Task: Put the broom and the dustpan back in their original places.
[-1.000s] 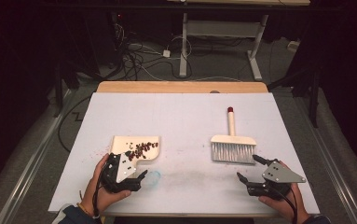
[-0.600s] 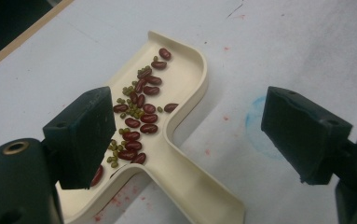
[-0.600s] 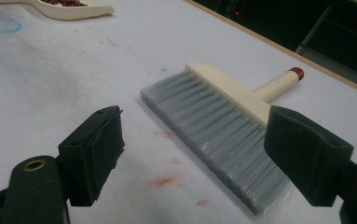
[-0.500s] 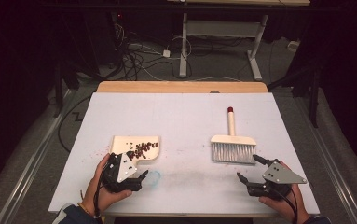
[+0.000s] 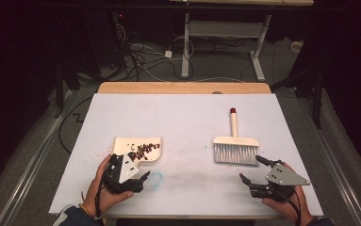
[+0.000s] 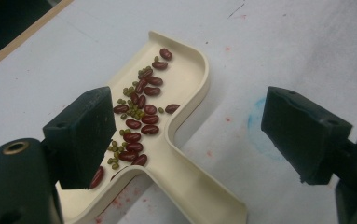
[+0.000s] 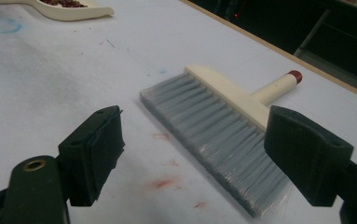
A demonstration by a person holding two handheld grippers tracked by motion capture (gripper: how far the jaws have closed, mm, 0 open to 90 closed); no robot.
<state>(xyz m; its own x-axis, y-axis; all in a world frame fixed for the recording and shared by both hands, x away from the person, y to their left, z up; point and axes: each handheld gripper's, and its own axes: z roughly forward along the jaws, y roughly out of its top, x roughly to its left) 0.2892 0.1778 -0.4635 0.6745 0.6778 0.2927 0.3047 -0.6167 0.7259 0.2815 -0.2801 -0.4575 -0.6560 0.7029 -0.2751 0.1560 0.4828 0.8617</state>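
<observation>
Your left gripper (image 5: pixel 138 180) sits near the table's front edge with its jaws spread wide and nothing between them. It hovers just at the handle end of the cream dustpan (image 5: pixel 138 149), and in the left gripper view the pan's handle (image 6: pixel 199 191) runs down between the two jaws without either pad touching it. The dustpan lies flat on the white table cover (image 5: pixel 183 117), left of centre, and holds a scatter of red beans (image 6: pixel 141 123) mixed with small green beans (image 6: pixel 129 91); a few loose bits lie on the cover just left of the pan, though from the high view they are too small to say for sure what they are. A faint blue smudge (image 6: pixel 260 126) marks the cover just beside the pan's handle. Your right gripper (image 5: pixel 252 174) is also spread open and empty, low at the front right of the table. Just ahead of it lies the hand brush (image 5: pixel 235 148), flat on the cover, its grey bristles (image 7: pixel 223 140) pointing toward you and its cream handle with the red tip (image 7: pixel 295 75) pointing away. In the right gripper view the bristle edge sits between the jaws but farther on, apart from both pads. Brush and dustpan lie well apart, roughly level with each other.
</observation>
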